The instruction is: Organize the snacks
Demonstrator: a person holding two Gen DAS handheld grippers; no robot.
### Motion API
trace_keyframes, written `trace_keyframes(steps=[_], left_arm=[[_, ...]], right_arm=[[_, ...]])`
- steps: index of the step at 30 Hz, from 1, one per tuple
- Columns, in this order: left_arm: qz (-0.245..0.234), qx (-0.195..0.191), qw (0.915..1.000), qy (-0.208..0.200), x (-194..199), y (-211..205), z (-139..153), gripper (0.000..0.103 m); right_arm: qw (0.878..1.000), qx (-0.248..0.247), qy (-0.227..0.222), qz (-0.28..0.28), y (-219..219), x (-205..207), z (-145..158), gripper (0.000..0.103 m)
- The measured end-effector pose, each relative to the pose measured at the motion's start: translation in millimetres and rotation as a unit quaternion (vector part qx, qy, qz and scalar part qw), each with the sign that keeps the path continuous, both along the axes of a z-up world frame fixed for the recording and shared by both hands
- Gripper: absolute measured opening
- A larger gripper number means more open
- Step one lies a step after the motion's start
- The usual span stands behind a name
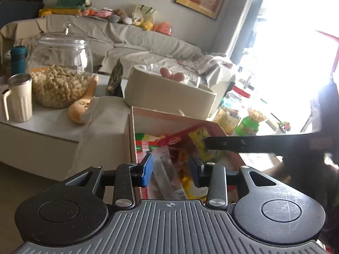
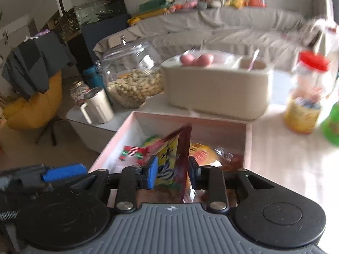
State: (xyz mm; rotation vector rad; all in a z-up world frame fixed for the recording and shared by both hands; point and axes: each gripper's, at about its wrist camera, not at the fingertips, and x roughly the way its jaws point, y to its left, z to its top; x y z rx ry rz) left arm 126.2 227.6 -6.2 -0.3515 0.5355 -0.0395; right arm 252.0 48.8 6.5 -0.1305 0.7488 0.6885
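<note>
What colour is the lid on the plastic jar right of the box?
Red lid, clearest in the right wrist view.

Snack packet [image 2: 178, 158]: red and yellow, you see it upright on edge in the box.
Box [image 2: 211, 127]: open cardboard, your other wrapped snacks lie inside.

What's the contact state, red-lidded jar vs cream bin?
Apart. Right wrist view shows bare tabletop between red-lidded jar and cream bin.

No text can be read in either view. A red snack bag [image 1: 180, 141] in the cardboard box [image 1: 132, 131] carries an oval logo, its letters too small to make out. The glass jar of peanuts [image 2: 131, 80] bears a white sticker, and its print is blurred.
</note>
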Motion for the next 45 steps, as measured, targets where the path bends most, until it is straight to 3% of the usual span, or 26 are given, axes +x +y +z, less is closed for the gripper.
trace_keyframes(steps=[1,2,3,5,7,8,10,11,12,15,18,21,26,45], left_arm=[[0.002,0.001,1.0000,0.000,-4,-4,2,0.041],[0.005,0.003,1.0000,0.000,-6,-7,3,0.041],[0.007,0.006,1.0000,0.000,-10,-12,5,0.041],[0.015,0.012,0.9998,0.002,-20,-22,8,0.040],[0.020,0.019,0.9996,0.008,-33,-35,11,0.039],[0.016,0.023,0.9995,0.011,-40,-43,12,0.037],[0.004,0.030,0.9994,0.018,-58,-60,12,0.033],[-0.003,0.028,0.9993,0.025,-67,-67,11,0.027],[-0.011,0.020,0.9992,0.034,-76,-73,10,0.019],[-0.021,-0.001,0.9985,0.050,-105,-89,9,0.017],[0.020,0.050,0.9971,0.053,-135,-115,15,0.017],[0.035,0.085,0.9937,0.064,-154,-139,20,0.017],[0.026,0.095,0.9927,0.069,-167,-155,27,0.017],[0.020,0.092,0.9925,0.077,-166,-161,28,0.017]], right_arm=[[1.000,-0.007,-0.022,-0.001,-5,-8,4,0.052],[0.999,-0.011,-0.045,-0.004,-10,-17,8,0.067],[0.998,-0.015,-0.066,-0.007,-15,-23,12,0.072],[0.993,-0.030,-0.110,-0.013,-24,-44,18,0.073],[0.988,-0.058,-0.142,-0.020,-30,-67,21,0.081],[0.986,-0.070,-0.150,-0.023,-32,-79,23,0.086],[0.982,-0.089,-0.162,-0.023,-40,-109,20,0.087],[0.982,-0.094,-0.164,-0.020,-43,-123,18,0.087],[0.982,-0.099,-0.163,-0.016,-48,-138,16,0.087],[0.983,-0.100,-0.150,-0.027,-66,-175,11,0.087],[0.991,-0.068,-0.102,-0.058,-89,-198,8,0.088],[0.997,-0.050,-0.032,-0.048,-107,-207,6,0.088],[0.995,-0.036,-0.038,-0.085,-124,-219,10,0.088],[0.995,-0.035,-0.022,-0.087,-125,-218,6,0.088]])
